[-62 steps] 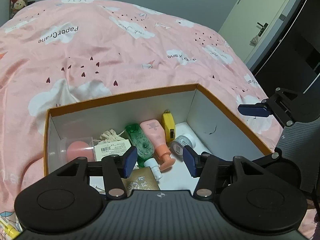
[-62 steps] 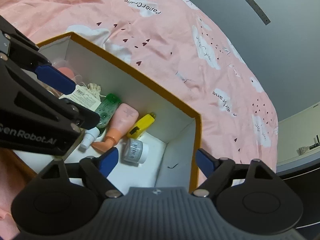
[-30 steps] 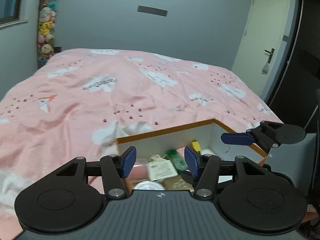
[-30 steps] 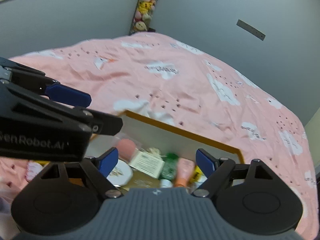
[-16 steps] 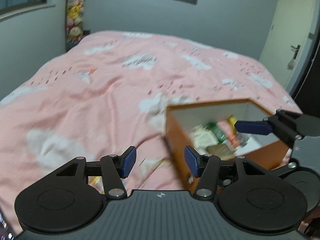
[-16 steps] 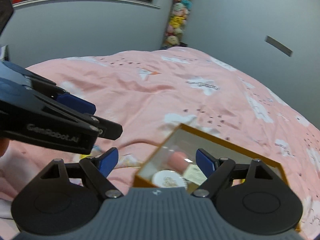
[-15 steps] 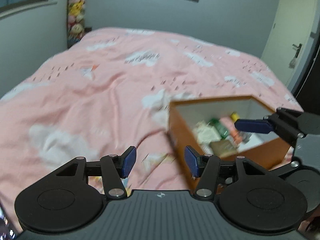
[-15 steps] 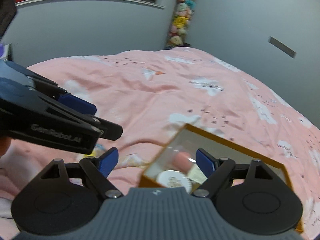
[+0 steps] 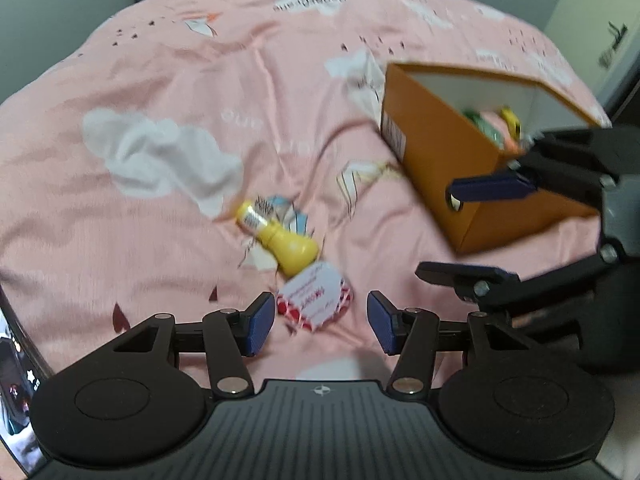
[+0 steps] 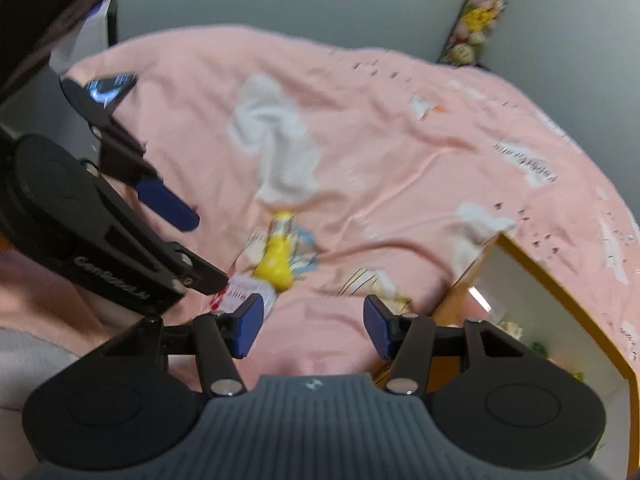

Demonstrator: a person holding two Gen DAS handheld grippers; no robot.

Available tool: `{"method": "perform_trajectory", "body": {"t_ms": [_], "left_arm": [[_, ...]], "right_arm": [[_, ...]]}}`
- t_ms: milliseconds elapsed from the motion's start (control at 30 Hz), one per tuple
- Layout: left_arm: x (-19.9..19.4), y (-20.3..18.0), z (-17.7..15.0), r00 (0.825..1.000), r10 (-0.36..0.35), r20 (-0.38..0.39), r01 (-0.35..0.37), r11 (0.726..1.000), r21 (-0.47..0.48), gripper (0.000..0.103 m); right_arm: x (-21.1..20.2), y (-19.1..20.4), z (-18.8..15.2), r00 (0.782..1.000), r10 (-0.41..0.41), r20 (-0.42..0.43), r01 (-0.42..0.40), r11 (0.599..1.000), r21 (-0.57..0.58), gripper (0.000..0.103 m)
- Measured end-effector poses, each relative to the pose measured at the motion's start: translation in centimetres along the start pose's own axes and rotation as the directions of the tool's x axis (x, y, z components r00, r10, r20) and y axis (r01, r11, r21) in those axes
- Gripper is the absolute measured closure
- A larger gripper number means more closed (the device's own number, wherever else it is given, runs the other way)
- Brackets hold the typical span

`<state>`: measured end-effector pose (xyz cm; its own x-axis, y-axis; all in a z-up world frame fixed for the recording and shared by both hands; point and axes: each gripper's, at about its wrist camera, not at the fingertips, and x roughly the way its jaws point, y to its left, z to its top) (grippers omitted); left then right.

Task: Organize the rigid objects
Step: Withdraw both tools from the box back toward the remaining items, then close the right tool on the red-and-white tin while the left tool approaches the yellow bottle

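A yellow bottle point(image 9: 280, 238) lies on the pink bedspread, with a small red-and-white packet point(image 9: 315, 302) just in front of it. My left gripper point(image 9: 320, 322) is open and empty, hovering right over the packet. An orange box point(image 9: 444, 160) with several items inside stands to the right. My right gripper point(image 10: 312, 330) is open and empty; it shows in the left wrist view point(image 9: 472, 232) beside the box. The bottle point(image 10: 276, 262), the packet point(image 10: 244, 294) and the box point(image 10: 552, 284) show in the right wrist view too.
The pink bedspread point(image 9: 168, 100) with white cloud prints spreads all around. Stuffed toys point(image 10: 476, 12) hang at the far wall. A door point(image 9: 600, 32) is at the back right. A dark device point(image 9: 12, 384) lies at the bed's left edge.
Both grippers swung left and down, away from the box, to the yellow bottle and packet on the bedspread. The box now sits off to the right.
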<state>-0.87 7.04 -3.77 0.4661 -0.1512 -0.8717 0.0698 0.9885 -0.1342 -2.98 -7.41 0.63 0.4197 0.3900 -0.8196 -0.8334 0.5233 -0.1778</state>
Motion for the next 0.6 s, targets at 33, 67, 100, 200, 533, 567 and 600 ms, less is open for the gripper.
{"method": "perform_trajectory", "body": {"t_ms": [33,67,100,200,533,567,600], "left_arm": [[0.1,0.1,-0.2,1.0,-0.008,-0.013,0.008,1.0,0.009,0.041],[0.3,0.2,-0.4,1.0,-0.019,-0.024,0.019,1.0,0.02,0.041],[0.4,0.2,-0.6,0.999,-0.025,-0.035,0.026,0.999,0.031,0.041],[0.5,0.3,-1.1,0.998,-0.033,-0.053,0.037,0.996,0.077,0.041],[0.0,2.4,-0.3,0.999,-0.044,-0.029,0.047,0.996,0.079,0.041],[-0.1,2.7,-0.1,0.999,-0.043,-0.024,0.044,0.996,0.075,0.041],[-0.2,2.9,0.0,0.999,-0.043,-0.02,0.044,0.997,0.068,0.041]], "right_arm": [[0.5,0.0,0.1,1.0,0.013,-0.021,-0.013,1.0,-0.004,0.048],[1.0,0.0,0.1,0.999,0.024,-0.04,-0.024,1.0,-0.009,0.048],[1.3,0.0,0.1,0.998,0.035,-0.056,-0.036,0.999,-0.015,0.048],[2.3,0.1,0.3,0.995,0.055,-0.084,-0.058,0.998,-0.036,0.048],[5.3,0.1,1.5,0.979,0.148,-0.142,-0.161,0.983,-0.083,0.047],[5.6,0.2,1.6,0.977,0.155,-0.145,-0.169,0.982,-0.088,0.044],[5.9,0.3,1.7,0.976,0.159,-0.149,-0.174,0.98,-0.094,0.043]]}}
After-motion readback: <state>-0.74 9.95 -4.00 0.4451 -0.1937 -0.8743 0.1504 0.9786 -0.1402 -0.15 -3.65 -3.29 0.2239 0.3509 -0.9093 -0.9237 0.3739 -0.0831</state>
